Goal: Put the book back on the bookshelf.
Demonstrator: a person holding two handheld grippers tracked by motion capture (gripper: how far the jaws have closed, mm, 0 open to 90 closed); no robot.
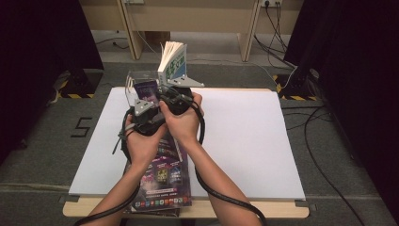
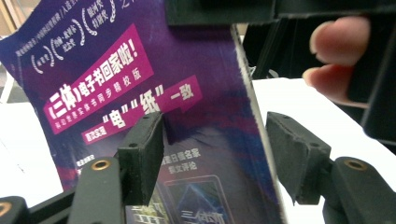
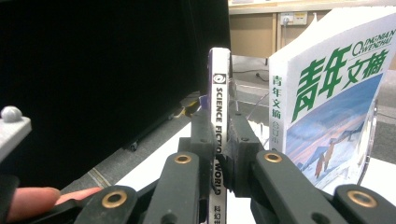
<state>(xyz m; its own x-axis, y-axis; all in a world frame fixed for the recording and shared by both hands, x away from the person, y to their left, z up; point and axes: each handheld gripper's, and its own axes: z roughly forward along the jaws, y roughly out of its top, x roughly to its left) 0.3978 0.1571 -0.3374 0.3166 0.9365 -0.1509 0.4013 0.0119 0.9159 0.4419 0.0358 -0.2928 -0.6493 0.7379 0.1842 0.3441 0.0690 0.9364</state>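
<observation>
Purple magazine (image 3: 219, 116) stands up straight on its edge near the far left part of the white table (image 1: 244, 136), and both grippers are at it. Its thin white spine reads "SCIENCE FICTION WORLD" going down, and the right gripper (image 3: 219, 156) has its two black jaws pressed tight on that spine, one on each side.

In the left gripper view the same magazine shows its purple cover with pink labels and white writing. The left gripper (image 2: 212, 154) has its jaws wide apart around the cover's edge. One pad (image 2: 142, 154) lies against the purple cover, and the other pad sits a little way off from the edge (so this gripper is not squeezing anything).

From above, the two hands are close together, side by side, with the left hand (image 1: 143, 136) and the right hand (image 1: 184, 123) almost touching.

Just beside the purple magazine stands a second book (image 3: 327, 107), white with big green writing and a blue snowy picture. It leans in a clear plastic stand (image 1: 141, 77) at the far edge of the table, and its pages fan open a bit at the top.

Nearer the person, another purple magazine (image 1: 162, 183) lies flat on the table under the forearms.
</observation>
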